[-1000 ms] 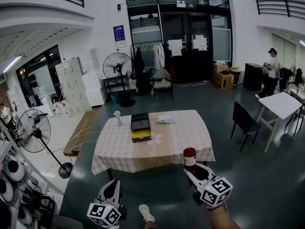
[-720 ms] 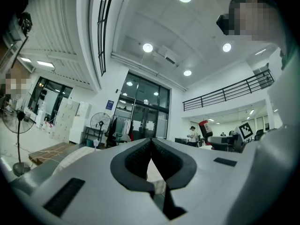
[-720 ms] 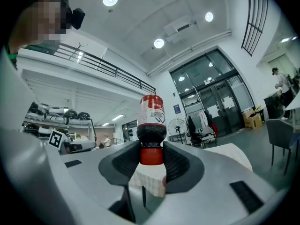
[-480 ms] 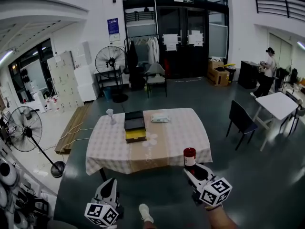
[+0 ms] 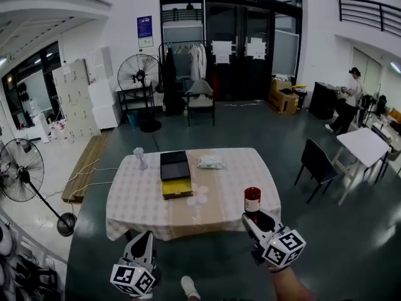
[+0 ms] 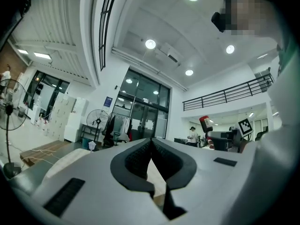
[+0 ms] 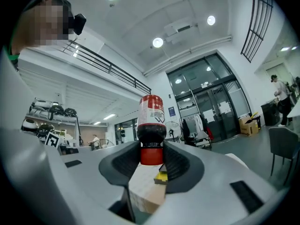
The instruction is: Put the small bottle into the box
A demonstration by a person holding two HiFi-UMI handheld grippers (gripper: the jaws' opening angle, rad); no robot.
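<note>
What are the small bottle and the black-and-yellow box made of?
Small red-capped bottle: likely glossy clear plastic; dark contents show through the neck, printed label. Black box with yellow front: probably matte cardboard, flat dull faces; too far to confirm.

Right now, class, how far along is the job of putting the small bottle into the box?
Done: the bottle is picked up, with the right gripper's jaws clamped on its red cap. In hand: it is held in the air, short of the table. Left: bring it over to the box on the table, set it inside and let go. The left gripper is shut and empty.
</note>
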